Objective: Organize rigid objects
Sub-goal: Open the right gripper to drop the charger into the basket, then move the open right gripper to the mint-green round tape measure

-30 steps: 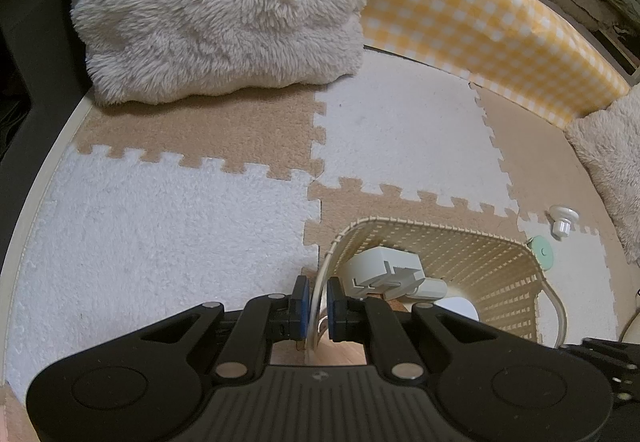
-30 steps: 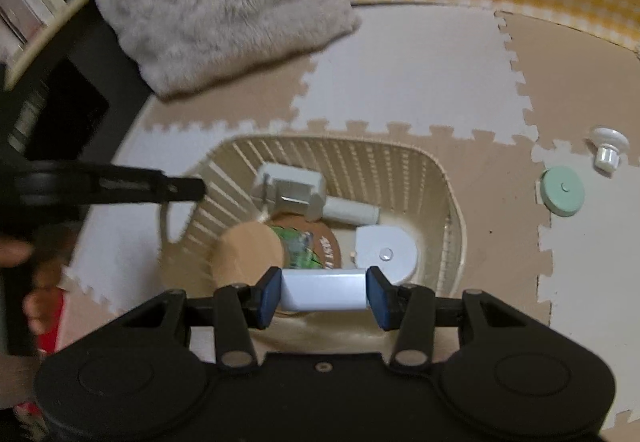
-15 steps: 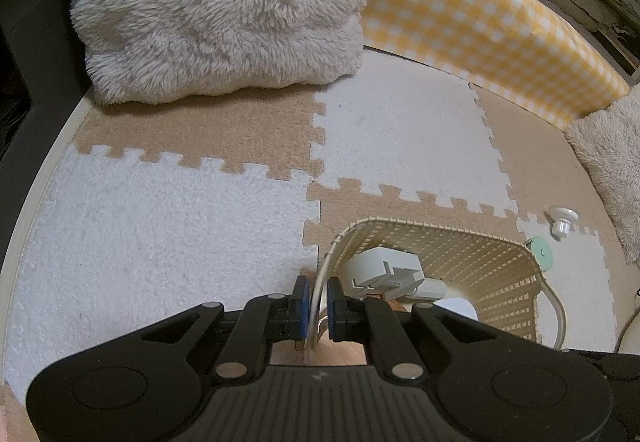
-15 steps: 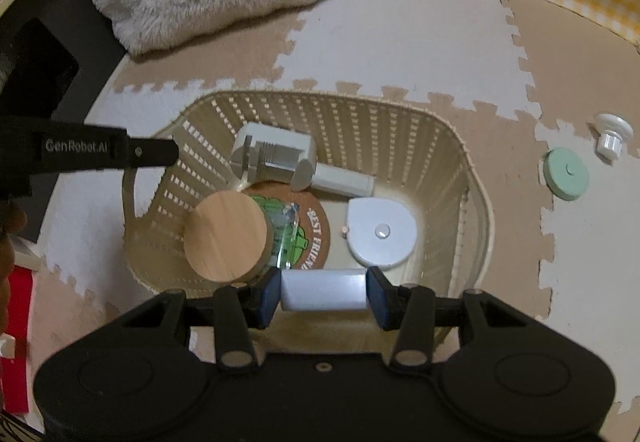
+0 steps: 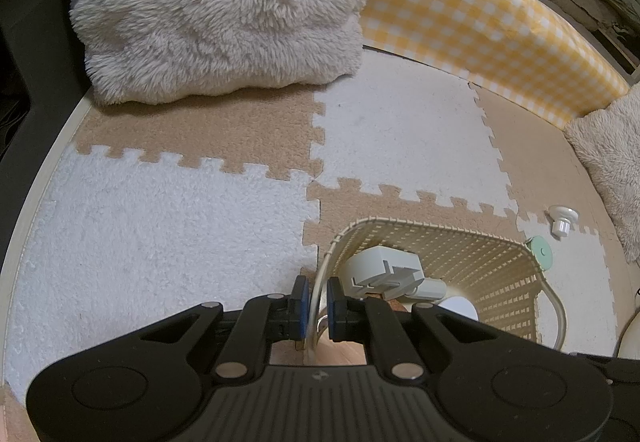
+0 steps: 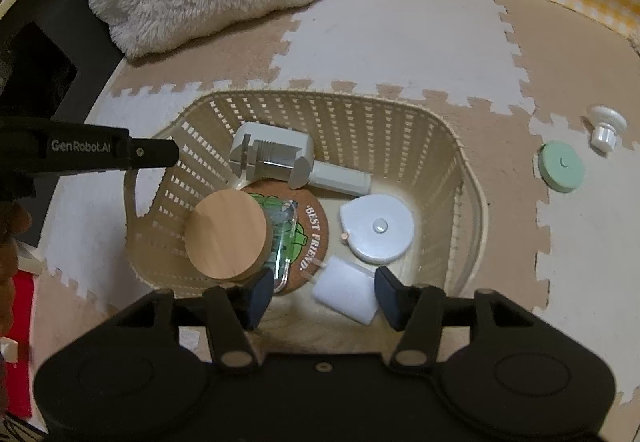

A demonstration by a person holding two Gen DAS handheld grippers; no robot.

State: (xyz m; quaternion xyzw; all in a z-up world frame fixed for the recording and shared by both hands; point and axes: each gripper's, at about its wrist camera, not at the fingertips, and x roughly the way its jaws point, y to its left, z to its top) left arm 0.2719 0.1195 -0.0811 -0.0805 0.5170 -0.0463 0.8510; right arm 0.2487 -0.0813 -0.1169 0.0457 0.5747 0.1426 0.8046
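A cream slotted basket [image 6: 440,146] stands on the foam mat. My left gripper [image 5: 316,294] is shut on its thin handle loop at the left rim, and shows in the right wrist view as a black finger [image 6: 152,158]. My right gripper [image 6: 325,294] hangs over the basket's near side with its jaws opening. A white block [image 6: 346,294] lies tilted between them, clear of the left pad. Inside the basket are a wooden-lidded jar [image 6: 226,234], a round cork coaster [image 6: 314,232], a white round case [image 6: 376,228] and a grey clamp-like device [image 6: 276,158].
A green disc [image 6: 562,166] and a white knob [image 6: 606,126] lie on the mat to the right of the basket. A fluffy cushion [image 5: 216,6] and a yellow checked bolster [image 5: 480,18] border the far side. A person's hand [image 6: 12,226] shows at the left edge.
My right gripper has moved over the basket and its jaws have spread. The white block that was clamped between the pads now sits loose and tilted. The left gripper kept still.
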